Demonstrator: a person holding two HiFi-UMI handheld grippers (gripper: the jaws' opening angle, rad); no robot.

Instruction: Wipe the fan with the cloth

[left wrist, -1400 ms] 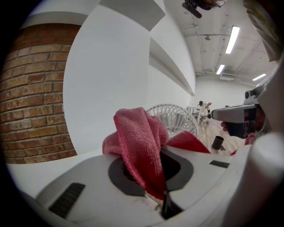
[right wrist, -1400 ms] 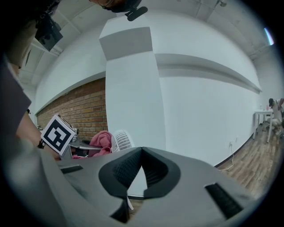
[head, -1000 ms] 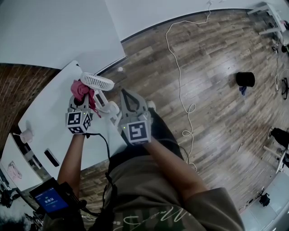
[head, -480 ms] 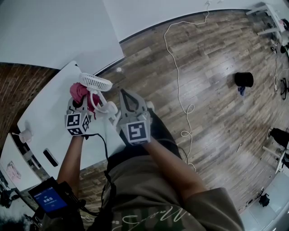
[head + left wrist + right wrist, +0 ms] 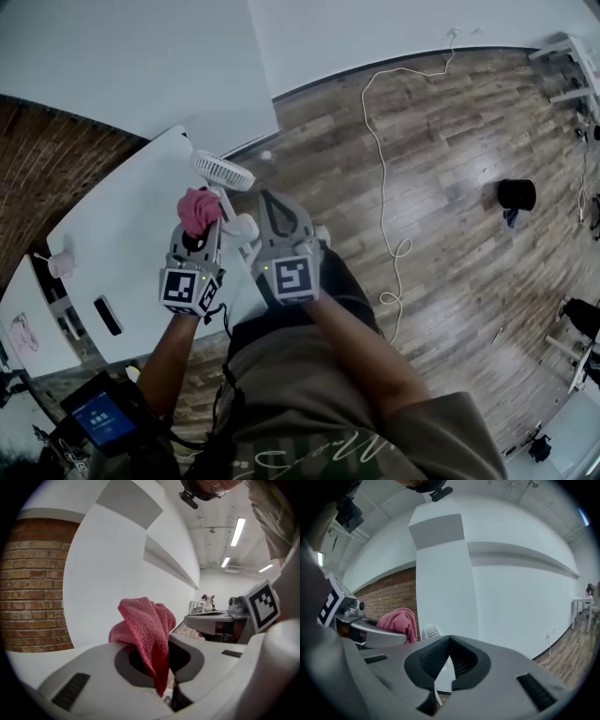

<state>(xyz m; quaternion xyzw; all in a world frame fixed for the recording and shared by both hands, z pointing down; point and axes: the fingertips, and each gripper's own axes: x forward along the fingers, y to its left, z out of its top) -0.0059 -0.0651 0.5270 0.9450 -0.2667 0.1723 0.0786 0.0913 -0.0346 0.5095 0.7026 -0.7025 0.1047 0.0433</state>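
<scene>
Cloth (image 5: 145, 630) of pink terry stands bunched above the left gripper (image 5: 197, 242), whose jaws are clenched on its lower folds while the loose end flops over in a soft peak. Just beyond it, at the near corner of a white table (image 5: 112, 244), is the fan (image 5: 223, 172): small and white, with a round ribbed grille on a slim stem that runs down to a rounded base. In the head view its long axis slants from the base, which sits between the two grippers, up and away to the head. The grille shows as a narrow oval, so which way it faces is hard to tell. The cloth is held near the stem, below the grille and apart from it. The right gripper (image 5: 449, 648) has its jaws pressed together beside the base; whether they pinch any part of the fan cannot be made out. A small dark object (image 5: 108, 316) lies further along the table. Around it are a wood-plank floor (image 5: 450, 216) with a white cable (image 5: 389, 169) trailing across it, a brick wall (image 5: 33, 583) and plain white walls.
</scene>
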